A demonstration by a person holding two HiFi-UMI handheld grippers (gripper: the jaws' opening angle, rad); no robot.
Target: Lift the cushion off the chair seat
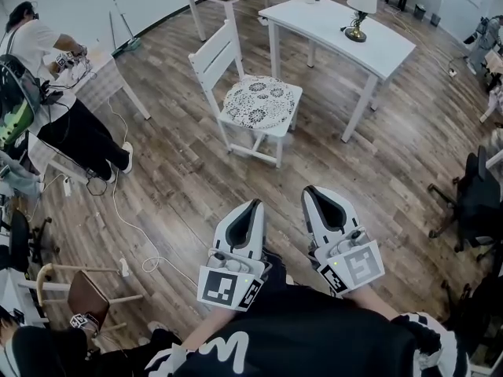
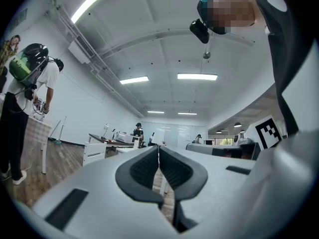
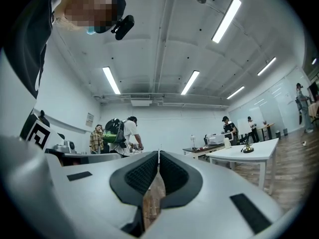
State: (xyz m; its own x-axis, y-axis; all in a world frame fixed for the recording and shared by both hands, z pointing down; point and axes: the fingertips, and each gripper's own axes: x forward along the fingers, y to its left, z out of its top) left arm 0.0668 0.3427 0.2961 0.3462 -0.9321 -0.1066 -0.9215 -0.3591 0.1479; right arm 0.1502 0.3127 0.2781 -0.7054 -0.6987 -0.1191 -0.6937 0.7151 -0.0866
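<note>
A round patterned cushion (image 1: 259, 102) lies on the seat of a white wooden chair (image 1: 214, 60) in the middle of the head view. Both grippers are held close to my body, well short of the chair. My left gripper (image 1: 253, 203) is shut with nothing between its pads. Beside it, my right gripper (image 1: 312, 189) is shut and empty too. In the left gripper view my left gripper (image 2: 158, 148) points level across the room, and the chair (image 2: 94, 152) shows far off. In the right gripper view my right gripper (image 3: 159, 153) points toward distant people.
A white table (image 1: 346, 23) with a lamp (image 1: 360, 6) stands right of the chair. A person (image 1: 59, 108) works at a small table (image 1: 106, 81) on the left. A cable (image 1: 130, 218) trails over the wood floor. A small wooden stool (image 1: 82, 293) stands lower left, a black chair (image 1: 475, 203) at right.
</note>
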